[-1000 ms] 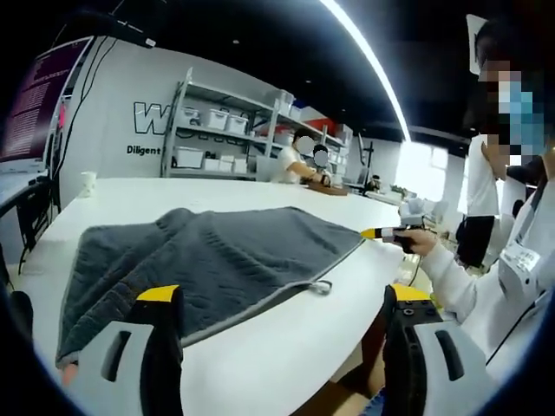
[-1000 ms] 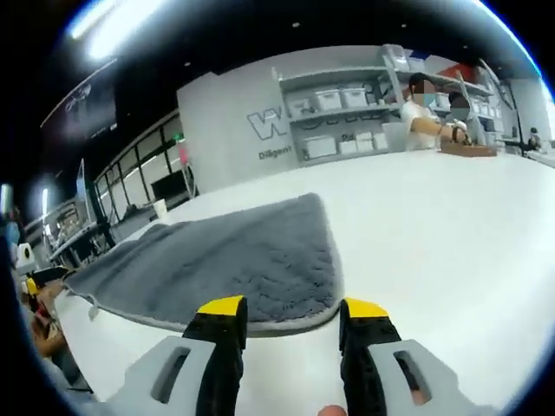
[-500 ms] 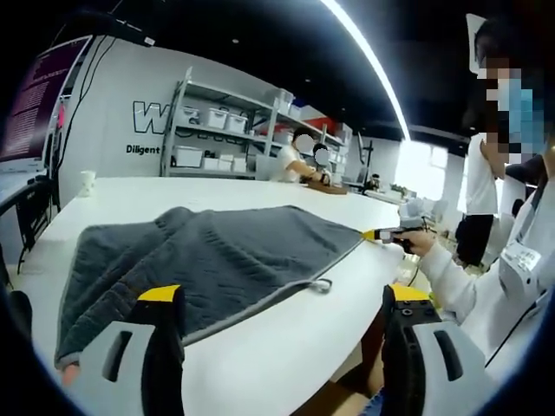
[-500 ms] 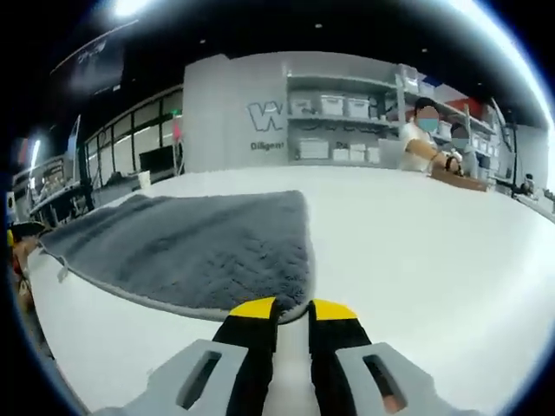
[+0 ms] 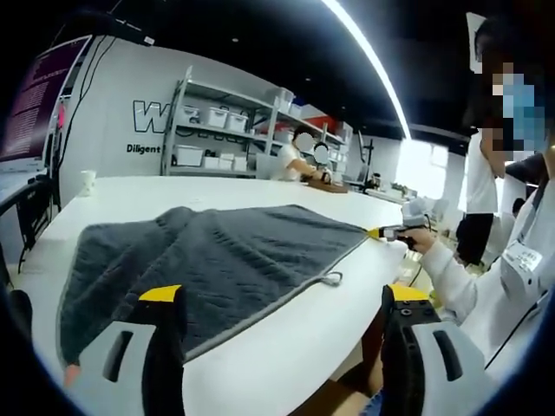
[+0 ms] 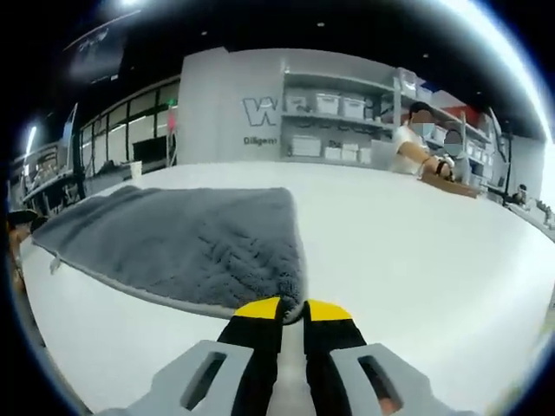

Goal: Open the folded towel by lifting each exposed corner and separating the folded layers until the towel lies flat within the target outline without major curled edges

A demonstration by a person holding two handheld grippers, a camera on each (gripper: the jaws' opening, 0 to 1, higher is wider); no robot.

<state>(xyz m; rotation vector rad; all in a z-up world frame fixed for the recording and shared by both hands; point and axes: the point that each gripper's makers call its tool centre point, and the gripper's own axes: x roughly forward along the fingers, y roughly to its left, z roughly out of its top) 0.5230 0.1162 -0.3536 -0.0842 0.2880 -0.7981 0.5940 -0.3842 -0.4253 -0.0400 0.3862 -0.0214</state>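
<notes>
Towel [image 5: 217, 260], dark grey with a paler hem, is spread over the white surface [image 5: 286, 347] at the centre-left of the left gripper view, with a small hanging loop [image 5: 330, 278] at its near edge. The left claw [image 5: 282, 299] is held wide apart and empty at the bottom of that frame. In the right gripper view the right claw [image 6: 292, 308] is pinched on the towel's near corner at lower centre. A paper cup [image 5: 88, 182] stands at far left, shelving with bins [image 5: 217, 130] is seen behind, and seated people [image 5: 299, 160] work beyond.
</notes>
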